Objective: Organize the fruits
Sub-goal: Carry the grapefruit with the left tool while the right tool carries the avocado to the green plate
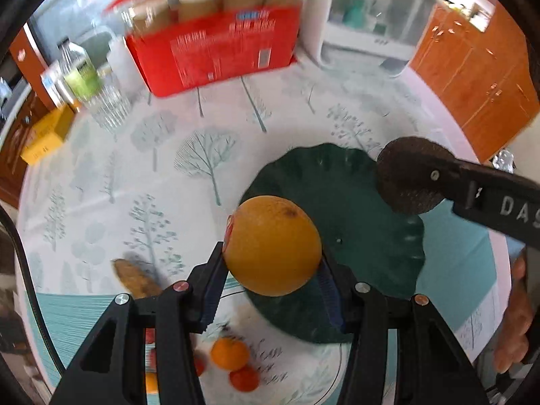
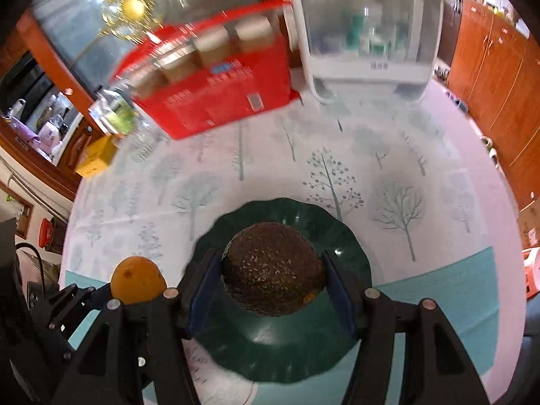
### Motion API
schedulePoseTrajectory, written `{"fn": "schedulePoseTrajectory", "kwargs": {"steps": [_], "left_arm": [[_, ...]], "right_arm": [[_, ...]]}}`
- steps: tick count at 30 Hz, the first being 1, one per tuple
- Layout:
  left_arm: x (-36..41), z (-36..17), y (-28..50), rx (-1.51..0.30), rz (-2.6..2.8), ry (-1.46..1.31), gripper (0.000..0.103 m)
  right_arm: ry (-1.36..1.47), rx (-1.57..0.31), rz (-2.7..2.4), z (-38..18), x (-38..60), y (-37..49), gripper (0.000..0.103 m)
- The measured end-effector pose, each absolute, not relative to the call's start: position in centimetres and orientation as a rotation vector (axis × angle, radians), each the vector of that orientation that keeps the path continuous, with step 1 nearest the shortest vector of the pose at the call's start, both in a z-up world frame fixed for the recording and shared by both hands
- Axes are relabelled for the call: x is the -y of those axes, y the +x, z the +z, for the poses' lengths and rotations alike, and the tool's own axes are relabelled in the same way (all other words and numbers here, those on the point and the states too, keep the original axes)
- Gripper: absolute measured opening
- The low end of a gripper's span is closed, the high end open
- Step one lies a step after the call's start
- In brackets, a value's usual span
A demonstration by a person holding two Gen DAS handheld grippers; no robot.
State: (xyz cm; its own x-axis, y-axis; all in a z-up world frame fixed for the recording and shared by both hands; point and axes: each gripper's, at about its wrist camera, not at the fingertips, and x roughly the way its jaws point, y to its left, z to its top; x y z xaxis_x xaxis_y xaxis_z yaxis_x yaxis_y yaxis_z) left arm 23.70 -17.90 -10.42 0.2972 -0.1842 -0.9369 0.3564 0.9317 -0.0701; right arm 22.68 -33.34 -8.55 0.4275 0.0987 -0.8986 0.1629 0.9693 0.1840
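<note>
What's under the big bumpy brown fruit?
The dark green plate lies below the brown fruit, which the right hand-held gripper holds. The fruit hides the plate's middle, so anything there can't be seen.

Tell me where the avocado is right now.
The avocado sits clamped in the right gripper, held above the dark green plate in the right wrist view. The orange in the left gripper is off to its left.
</note>
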Motion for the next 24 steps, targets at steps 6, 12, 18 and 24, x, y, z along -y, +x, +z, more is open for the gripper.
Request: {"fn": "schedulePoseTrajectory", "kwargs": {"steps": [6, 12, 18, 24], "left_arm": [[19.8, -14.1, 25.5, -1.26, -0.318, 0.137, 0.05], [20.3, -16.7, 27.0, -1.294, -0.28, 0.102, 0.05], [20.2, -18.0, 27.9, -1.307, -0.261, 0.093, 0.051], [20.5, -18.3, 27.6, -1.302, -0.264, 0.113, 0.059]], "right_arm": [[0.257, -1.197, 0.001, -13.6, 34.8, 25.2, 0.061], [0.276, -1.201, 0.054, -15.6, 34.9, 26.5, 0.061], [0.277, -1.2, 0.073, -16.5, 34.8, 27.2, 0.062], [0.26, -1.194, 0.084, -16.5, 34.9, 26.5, 0.063]]}}
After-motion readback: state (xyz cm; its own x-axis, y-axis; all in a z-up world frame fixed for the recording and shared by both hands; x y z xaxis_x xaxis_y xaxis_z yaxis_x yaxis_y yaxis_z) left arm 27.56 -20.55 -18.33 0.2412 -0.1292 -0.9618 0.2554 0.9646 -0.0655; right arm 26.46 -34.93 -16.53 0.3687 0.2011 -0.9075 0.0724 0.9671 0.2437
